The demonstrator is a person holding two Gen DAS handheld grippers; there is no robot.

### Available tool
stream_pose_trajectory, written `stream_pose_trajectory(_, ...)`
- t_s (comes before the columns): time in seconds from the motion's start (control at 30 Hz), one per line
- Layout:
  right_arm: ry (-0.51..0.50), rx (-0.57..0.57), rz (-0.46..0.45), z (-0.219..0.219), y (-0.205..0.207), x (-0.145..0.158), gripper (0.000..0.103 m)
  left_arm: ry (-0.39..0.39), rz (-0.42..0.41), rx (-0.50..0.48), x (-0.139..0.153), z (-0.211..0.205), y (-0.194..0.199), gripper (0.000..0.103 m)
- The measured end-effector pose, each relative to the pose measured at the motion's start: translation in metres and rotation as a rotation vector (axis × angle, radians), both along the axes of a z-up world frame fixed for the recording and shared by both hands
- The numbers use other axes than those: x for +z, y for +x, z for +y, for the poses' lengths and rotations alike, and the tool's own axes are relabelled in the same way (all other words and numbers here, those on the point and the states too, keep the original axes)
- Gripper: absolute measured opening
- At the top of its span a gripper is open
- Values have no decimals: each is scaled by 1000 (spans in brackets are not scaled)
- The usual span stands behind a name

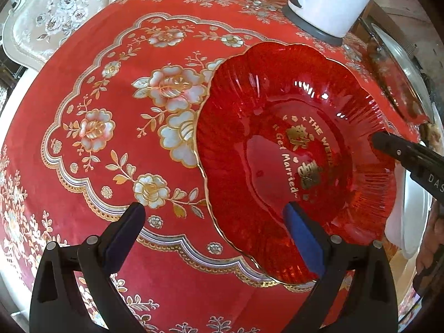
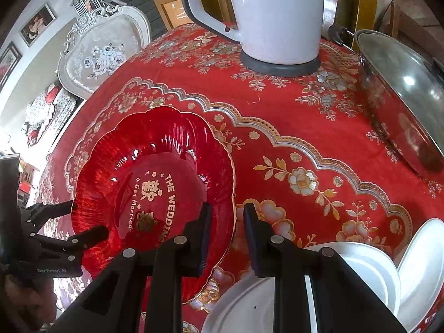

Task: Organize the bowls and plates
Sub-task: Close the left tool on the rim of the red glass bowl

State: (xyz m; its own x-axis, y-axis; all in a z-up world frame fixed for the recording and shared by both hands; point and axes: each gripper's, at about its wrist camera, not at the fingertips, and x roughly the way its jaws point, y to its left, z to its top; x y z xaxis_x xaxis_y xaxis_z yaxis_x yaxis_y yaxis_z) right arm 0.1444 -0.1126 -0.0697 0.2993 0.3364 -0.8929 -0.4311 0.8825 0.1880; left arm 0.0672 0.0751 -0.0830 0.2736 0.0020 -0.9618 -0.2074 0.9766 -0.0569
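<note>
A red cloth (image 1: 116, 88) with gold and silver flowers covers your counter. At its far edge stands a white kettle (image 2: 277, 19) on a grey base, and a steel lid (image 2: 402, 83) lies to the right. Beyond the counter sits an ornate pale chair (image 2: 102, 52), with framed pictures on the wall behind it.

A scalloped red glass plate (image 1: 277, 127) (gold lettering reads "Get Married") lies on the cloth. Your left gripper (image 1: 216, 213) has its fingers spread wide: one finger over the plate's near rim, the other over bare cloth, neither seeming to touch it. Your right gripper (image 2: 226, 213) straddles the plate's opposite rim, one finger inside the plate and one outside, with a clear gap between them, so nothing is grasped. White plates (image 2: 360, 277) are stacked just beside your right gripper, at the near right.
</note>
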Motion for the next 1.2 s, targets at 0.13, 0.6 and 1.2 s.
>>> stream_pose_trajectory(0.13, -4, -7, -4, -2, 1, -1, 24, 3, 0, 10, -2, 1, 1, 100)
stream_pose_trajectory(0.6, 0, -5, 7, 0, 0, -3, 14, 2, 8, 12, -5, 0, 2, 100)
stream_pose_trajectory(1.2, 1, -21, 10, 0, 0, -3, 7, -33, 27, 23, -8, 3, 2, 72)
